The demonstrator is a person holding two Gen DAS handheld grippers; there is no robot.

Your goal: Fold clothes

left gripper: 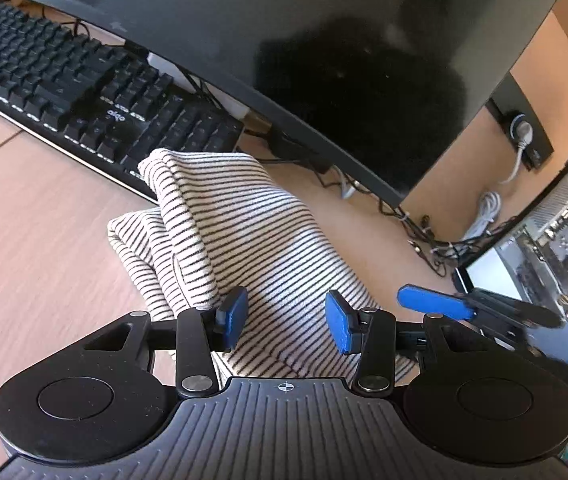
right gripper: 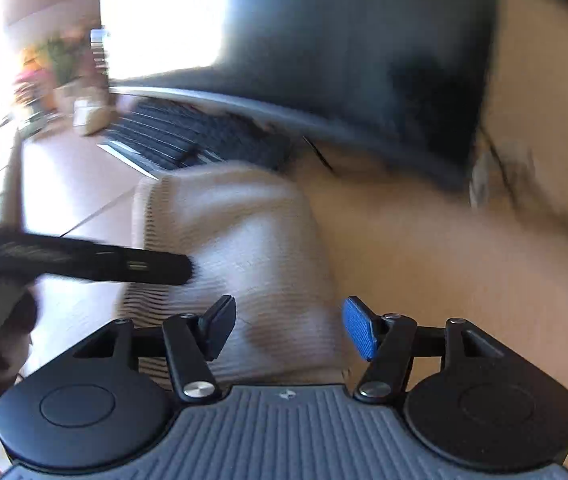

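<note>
A white garment with thin black stripes (left gripper: 235, 232) lies folded in a compact bundle on the wooden desk (left gripper: 35, 216), its far end against the keyboard. My left gripper (left gripper: 286, 322) is open just above the garment's near end, holding nothing. My right gripper (right gripper: 290, 328) is open over the same garment (right gripper: 243, 240), empty; that view is motion-blurred. The right gripper's blue pad (left gripper: 436, 304) shows at the garment's right edge in the left wrist view. The left gripper's black finger (right gripper: 123, 264) crosses the garment from the left in the right wrist view.
A black keyboard (left gripper: 63, 84) lies behind the garment, with a large dark monitor (left gripper: 324, 60) above it. Tangled cables (left gripper: 436, 236) and a second screen (left gripper: 544, 248) stand at the right. Bare desk lies left of the garment.
</note>
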